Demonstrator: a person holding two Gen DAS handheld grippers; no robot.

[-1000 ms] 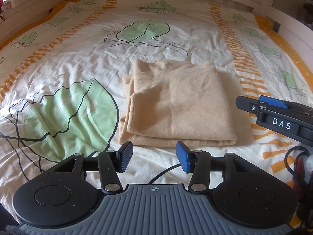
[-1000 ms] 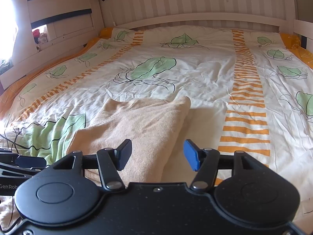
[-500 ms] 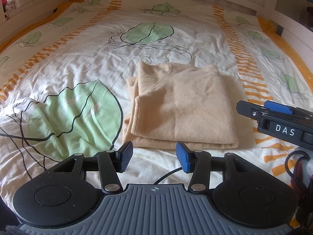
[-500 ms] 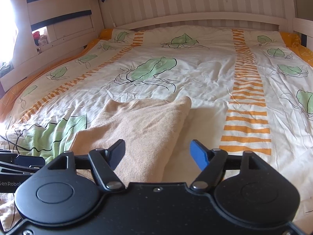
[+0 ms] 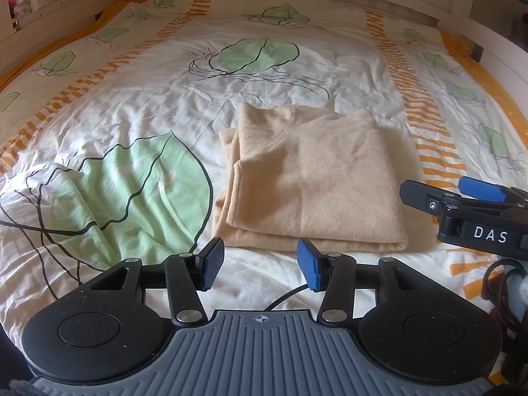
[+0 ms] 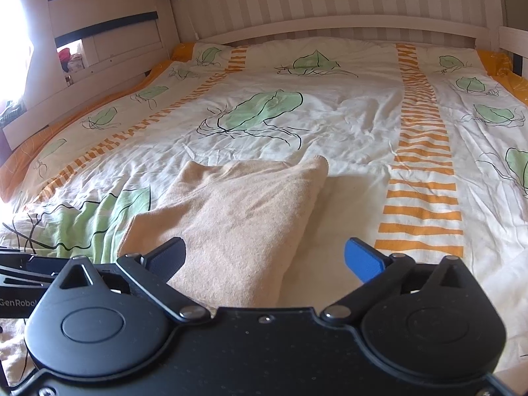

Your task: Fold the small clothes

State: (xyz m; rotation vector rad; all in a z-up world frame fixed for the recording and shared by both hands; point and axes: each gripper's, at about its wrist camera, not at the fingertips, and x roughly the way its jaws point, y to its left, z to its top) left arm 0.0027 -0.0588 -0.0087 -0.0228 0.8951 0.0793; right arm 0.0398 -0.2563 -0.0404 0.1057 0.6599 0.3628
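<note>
Right gripper (image 6: 264,257) hangs over the bed (image 6: 346,125), jaws opening wide w/ nothing pinched; the near end of the folded beige garment (image 6: 237,217) lies below the gap. Garment sits mid-bed on the leaf-print duvet (image 5: 132,115). Left gripper (image 5: 260,264) is part-open & empty, just short of the garment's near edge.

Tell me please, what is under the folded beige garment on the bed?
The folded beige garment lies on the leaf-print duvet cover, which shows all around it. Whether anything else is under it cannot be seen, because the cloth covers that part.
</note>
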